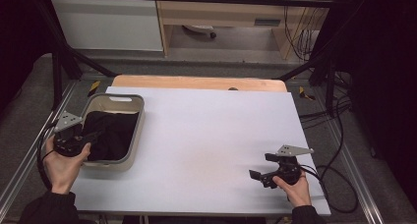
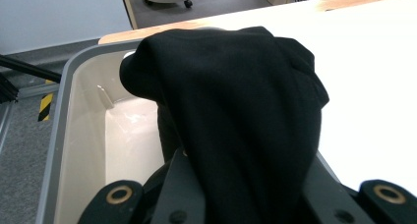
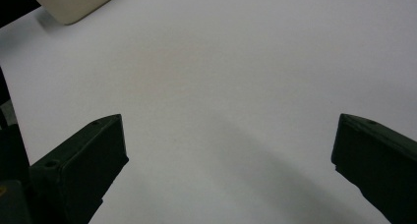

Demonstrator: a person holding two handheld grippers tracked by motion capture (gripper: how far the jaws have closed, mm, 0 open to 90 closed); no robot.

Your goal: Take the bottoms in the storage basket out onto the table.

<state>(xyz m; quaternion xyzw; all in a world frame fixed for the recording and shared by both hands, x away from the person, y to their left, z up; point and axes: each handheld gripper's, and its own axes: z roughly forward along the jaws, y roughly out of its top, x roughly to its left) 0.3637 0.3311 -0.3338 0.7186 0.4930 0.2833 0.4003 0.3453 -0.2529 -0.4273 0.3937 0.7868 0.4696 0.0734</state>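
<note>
The left hand [image 1: 66, 160] is coming in at the near left corner of the tabletop [image 1: 206, 135], carrying the left gripper [image 1: 91, 135] over the near end of the bin [image 1: 139, 117]. Its jaws are clenching on the black cloth [image 1: 110, 133]; in the left gripper view the cloth [image 2: 231, 111] is bunching up between the jaws and rising in a rounded hump above them, draping back down toward the camera. The rest of the cloth is lying inside the bin, covering most of its floor in the high view. In the left gripper view a bare stretch of the bin's pale inner wall [image 2: 88, 135] is showing beside the cloth.

The right hand [image 1: 295, 184] is resting near the near right corner of the tabletop, well apart from the bin. The right gripper [image 1: 263, 177] is pointing left across the white surface. Its jaws are standing wide apart with nothing between them; in the right gripper view they are framing bare tabletop [image 3: 226, 76], and a corner of the bin [image 3: 74, 3] is showing far off at the top left.

The bin is sitting along the left edge of the tabletop, its far end near the far left corner. Beyond the white surface a wooden strip [image 1: 196, 81] is running along the far edge.
</note>
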